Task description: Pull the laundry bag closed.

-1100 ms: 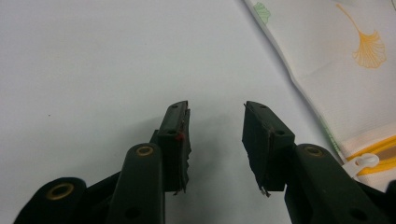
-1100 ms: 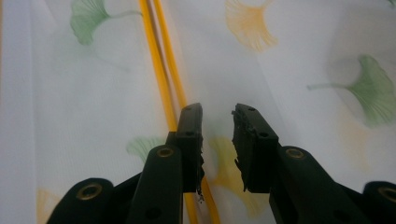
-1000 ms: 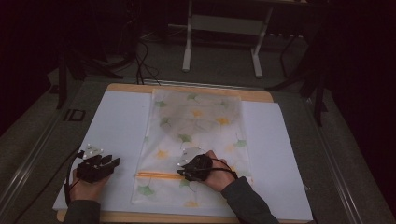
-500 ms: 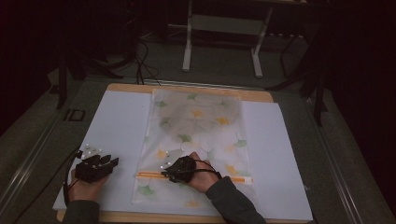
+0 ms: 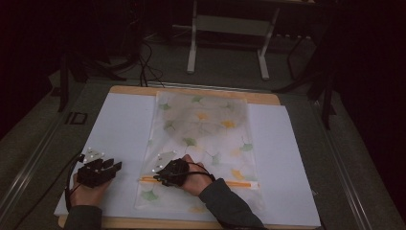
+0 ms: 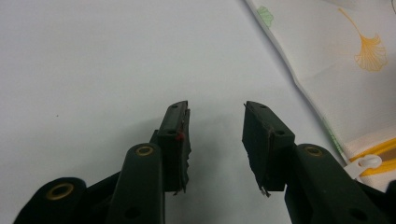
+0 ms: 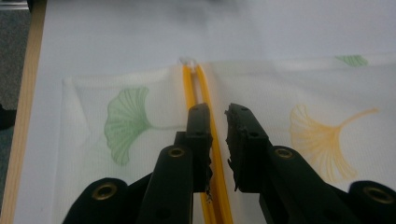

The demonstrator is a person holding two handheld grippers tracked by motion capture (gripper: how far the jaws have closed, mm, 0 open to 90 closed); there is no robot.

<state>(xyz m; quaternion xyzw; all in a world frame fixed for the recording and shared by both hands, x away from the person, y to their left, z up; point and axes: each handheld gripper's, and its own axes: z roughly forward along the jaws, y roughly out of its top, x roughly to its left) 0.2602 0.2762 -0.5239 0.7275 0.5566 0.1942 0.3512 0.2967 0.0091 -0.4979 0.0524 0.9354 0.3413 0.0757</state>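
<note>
since a second ago the right gripper (image 5: 165, 175) has slid along the yellow zipper (image 7: 201, 93) toward 9 o'clock, from near the middle of the mesh bag (image 5: 206, 129) almost to its left edge. its jaws now stand a little apart astride the zipper track, pinching nothing, with the white slider (image 7: 187, 60) just ahead at the track's end. the left gripper (image 5: 103, 168) has stayed parked at 8 o'clock on the white sheet (image 5: 119, 124), jaws wide open; the zip run looks nearly finished.

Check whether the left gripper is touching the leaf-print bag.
Apart. The left gripper view shows the left gripper open over bare white sheet, with the leaf-print bag off to one side.
</note>
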